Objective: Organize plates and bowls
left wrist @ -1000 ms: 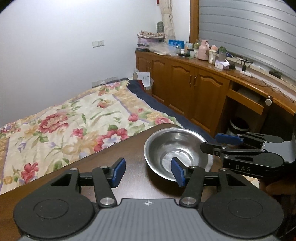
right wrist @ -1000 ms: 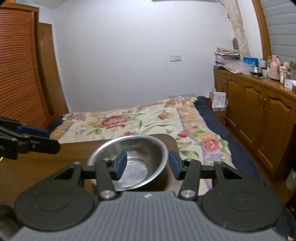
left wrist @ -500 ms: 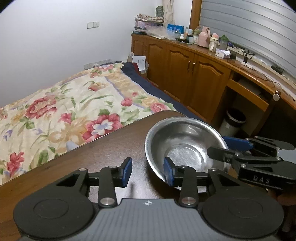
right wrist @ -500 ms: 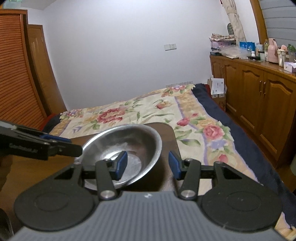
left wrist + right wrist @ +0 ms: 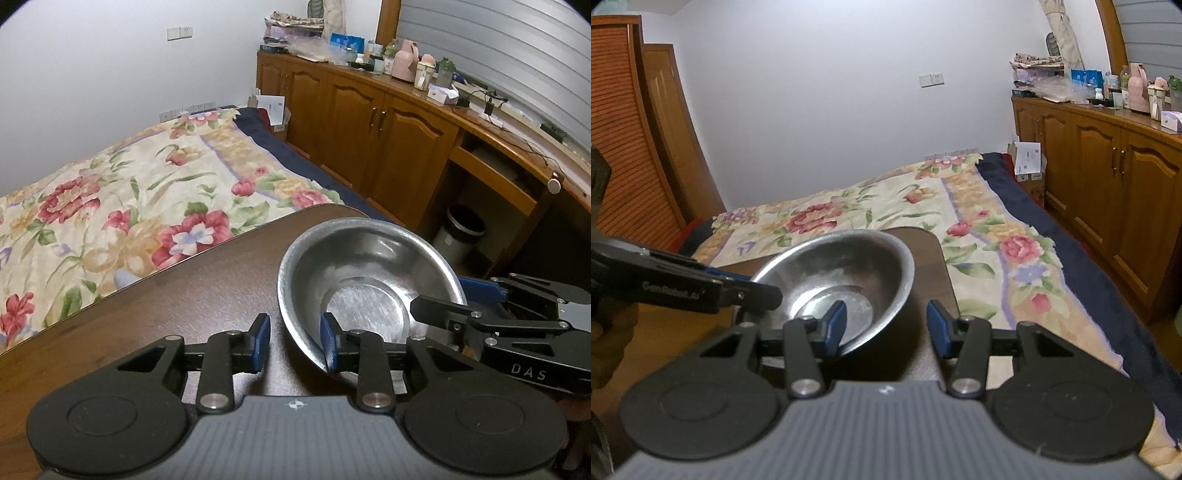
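A steel bowl [image 5: 365, 280] sits tilted at the corner of my dark wooden table [image 5: 207, 295], beside the flowered bed [image 5: 129, 206]. My left gripper [image 5: 295, 341] straddles its near rim, and the jaws have just been closing, one pad inside, one outside, with a gap showing. My right gripper [image 5: 886, 326] straddles the opposite rim, jaws spread, not pinching.

A bed [image 5: 147, 192] with a floral cover stood beyond the table's [image 5: 184, 295] far edge, white wall [image 5: 831, 110] behind, wooden cabinets [image 5: 369, 129] beneath cluttered countertop.
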